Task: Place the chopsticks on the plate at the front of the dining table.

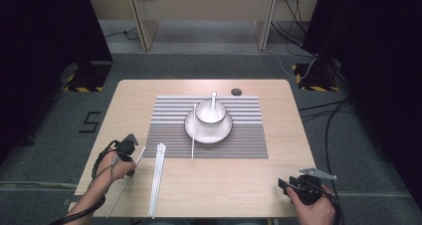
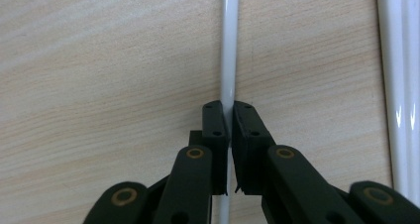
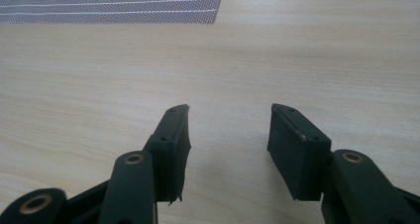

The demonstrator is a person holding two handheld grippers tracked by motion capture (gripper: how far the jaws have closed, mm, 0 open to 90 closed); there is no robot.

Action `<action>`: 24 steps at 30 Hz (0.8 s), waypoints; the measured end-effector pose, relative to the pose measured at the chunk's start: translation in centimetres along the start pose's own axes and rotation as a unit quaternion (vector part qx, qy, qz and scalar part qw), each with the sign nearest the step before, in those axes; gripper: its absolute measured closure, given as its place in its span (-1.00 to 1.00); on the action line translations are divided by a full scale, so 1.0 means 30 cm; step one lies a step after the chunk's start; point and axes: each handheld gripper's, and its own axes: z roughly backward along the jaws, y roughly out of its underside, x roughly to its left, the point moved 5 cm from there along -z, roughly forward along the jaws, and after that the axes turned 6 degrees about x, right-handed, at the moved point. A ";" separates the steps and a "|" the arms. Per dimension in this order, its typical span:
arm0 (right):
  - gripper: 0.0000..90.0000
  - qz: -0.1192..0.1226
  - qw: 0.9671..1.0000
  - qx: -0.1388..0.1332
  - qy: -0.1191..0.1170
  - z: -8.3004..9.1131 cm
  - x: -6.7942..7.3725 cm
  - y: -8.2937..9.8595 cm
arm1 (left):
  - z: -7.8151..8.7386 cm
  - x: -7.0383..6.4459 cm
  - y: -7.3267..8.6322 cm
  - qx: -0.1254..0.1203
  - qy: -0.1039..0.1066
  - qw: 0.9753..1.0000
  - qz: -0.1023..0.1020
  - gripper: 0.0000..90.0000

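On the near left part of the wooden surface (image 1: 209,182), our left tool (image 1: 130,146) is pinched tight around one thin white stick (image 1: 126,179). We see this best in the left gripper view, where the two black jaws squeeze the white stick (image 2: 229,60) from both sides, with the stick running straight up between them. From the high view, this stick lies slanted near the left edge, and our left hand (image 1: 121,168) is over its middle.

Just beside it, a little to the right, we see a bunch of more white sticks (image 1: 158,177) lying together in a long line. They are not touching the one we hold. In the left gripper view they show at the right edge (image 2: 400,85).

Our right tool (image 1: 292,184) is at the near right corner, well apart from the sticks. Its jaws are spread wide with nothing between them, and we see bare wood under them in the right gripper view (image 3: 229,127).

Farther back, in the middle, we see a striped mat (image 1: 249,130). A white plate (image 1: 196,131) sits on it, and a white bowl (image 1: 209,113) sits on the plate. A white spoon (image 1: 214,98) stands in the bowl. One more white stick (image 1: 193,135) lies across the left side of the plate and down over the mat.
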 end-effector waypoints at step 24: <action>0.13 0.000 1.000 -0.001 0.000 0.000 -0.003 -0.001 | 0.024 -0.007 0.007 0.002 0.016 1.000 -0.005 0.90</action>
